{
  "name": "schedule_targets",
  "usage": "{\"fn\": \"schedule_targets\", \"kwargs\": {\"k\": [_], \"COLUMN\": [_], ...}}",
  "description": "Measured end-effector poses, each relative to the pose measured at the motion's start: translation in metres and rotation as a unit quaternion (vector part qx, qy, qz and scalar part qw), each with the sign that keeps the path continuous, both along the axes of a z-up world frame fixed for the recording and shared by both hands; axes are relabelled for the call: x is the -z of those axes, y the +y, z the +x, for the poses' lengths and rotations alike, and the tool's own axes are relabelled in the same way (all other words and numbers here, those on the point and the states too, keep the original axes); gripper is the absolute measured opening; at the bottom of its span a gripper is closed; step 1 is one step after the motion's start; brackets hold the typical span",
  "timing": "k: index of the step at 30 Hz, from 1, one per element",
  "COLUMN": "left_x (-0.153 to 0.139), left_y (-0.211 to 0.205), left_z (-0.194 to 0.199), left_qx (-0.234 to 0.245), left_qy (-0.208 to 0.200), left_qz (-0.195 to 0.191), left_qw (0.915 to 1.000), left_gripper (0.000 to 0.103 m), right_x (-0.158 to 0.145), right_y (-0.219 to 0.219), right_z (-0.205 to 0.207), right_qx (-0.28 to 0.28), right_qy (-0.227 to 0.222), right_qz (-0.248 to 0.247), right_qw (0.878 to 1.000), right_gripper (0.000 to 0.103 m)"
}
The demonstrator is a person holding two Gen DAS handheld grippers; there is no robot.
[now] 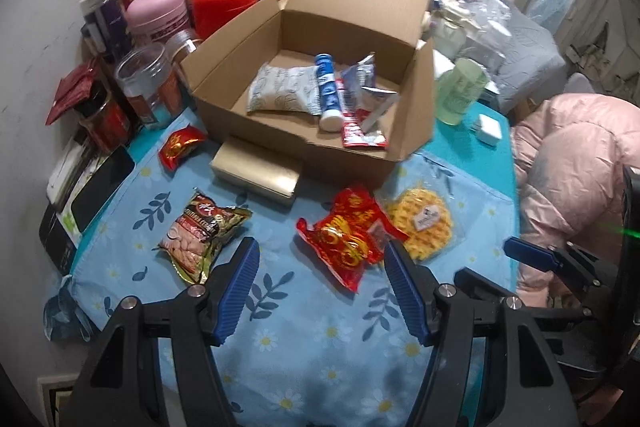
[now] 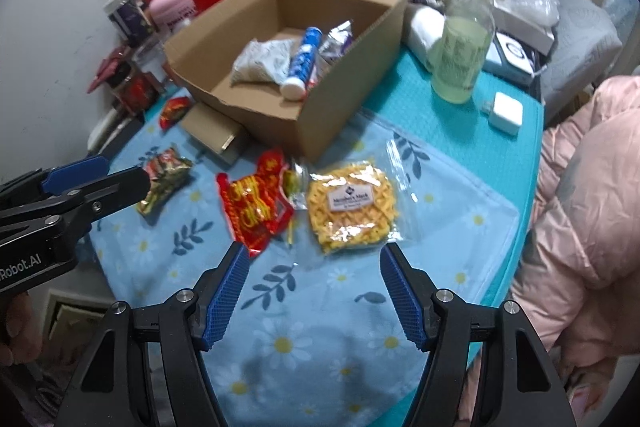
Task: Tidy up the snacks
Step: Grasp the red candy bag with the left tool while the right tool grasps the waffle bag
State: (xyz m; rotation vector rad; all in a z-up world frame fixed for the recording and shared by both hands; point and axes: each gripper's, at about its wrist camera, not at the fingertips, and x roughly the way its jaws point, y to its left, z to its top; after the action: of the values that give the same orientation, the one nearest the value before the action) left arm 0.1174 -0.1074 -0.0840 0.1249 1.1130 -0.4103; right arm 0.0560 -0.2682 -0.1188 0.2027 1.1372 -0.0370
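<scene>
An open cardboard box [image 1: 256, 39] [image 2: 224, 35] stands on the floral cloth and holds a pale packet [image 1: 280, 89], a blue-and-white tube [image 1: 326, 87] [image 2: 302, 61] and red-and-silver sachets [image 1: 360, 131]. In front of it lie a red-and-gold packet [image 1: 346, 233] [image 2: 256, 203], a bagged yellow waffle [image 1: 426, 217] [image 2: 352, 211], a nut packet [image 1: 200, 231] [image 2: 164, 183], a gold box [image 1: 256, 177] [image 2: 216, 131] and a small red packet [image 1: 180, 145] [image 2: 174, 111]. My left gripper [image 1: 320, 259] hovers open just short of the red-and-gold packet. My right gripper [image 2: 312, 261] is open and empty, just short of the waffle.
Jars, tins and pouches [image 1: 156, 15] crowd the wall at the left. A bottle of pale green liquid [image 2: 460, 55] and a white charger [image 2: 506, 113] stand to the right of the box. A person's pink padded sleeve [image 2: 580, 207] is at the table's right edge.
</scene>
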Motion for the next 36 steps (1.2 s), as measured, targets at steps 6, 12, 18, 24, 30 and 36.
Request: {"fn": "schedule_targets", "kwargs": {"k": [6, 12, 18, 24, 30, 36], "left_x": [0.028, 0.057, 0.077, 0.091, 0.109, 0.119], "left_y": [-0.004, -0.013, -0.022, -0.03, -0.036, -0.028], "left_z": [0.012, 0.02, 0.026, 0.032, 0.035, 0.039], "left_qx": [-0.004, -0.005, -0.005, 0.001, 0.002, -0.004], "left_qy": [0.029, 0.063, 0.077, 0.084, 0.102, 0.119], "left_qz": [0.004, 0.001, 0.003, 0.008, 0.01, -0.009], "left_qw": [0.9996, 0.998, 0.997, 0.9965, 0.9947, 0.9928], "left_gripper": [0.064, 0.064, 0.064, 0.064, 0.064, 0.064], "right_x": [0.029, 0.056, 0.072, 0.091, 0.106, 0.111], "right_y": [-0.011, -0.025, -0.035, -0.042, -0.047, -0.046], "right_z": [0.012, 0.025, 0.043, 0.064, 0.076, 0.082], "right_qx": [0.005, 0.014, 0.005, -0.012, -0.031, -0.045], "right_qy": [0.034, 0.054, 0.051, 0.055, 0.064, 0.068], "right_qz": [-0.007, -0.003, -0.012, -0.005, 0.03, 0.022], "right_qw": [0.999, 0.998, 0.999, 0.998, 0.997, 0.996], "right_gripper": [0.097, 0.103, 0.103, 0.103, 0.103, 0.103]}}
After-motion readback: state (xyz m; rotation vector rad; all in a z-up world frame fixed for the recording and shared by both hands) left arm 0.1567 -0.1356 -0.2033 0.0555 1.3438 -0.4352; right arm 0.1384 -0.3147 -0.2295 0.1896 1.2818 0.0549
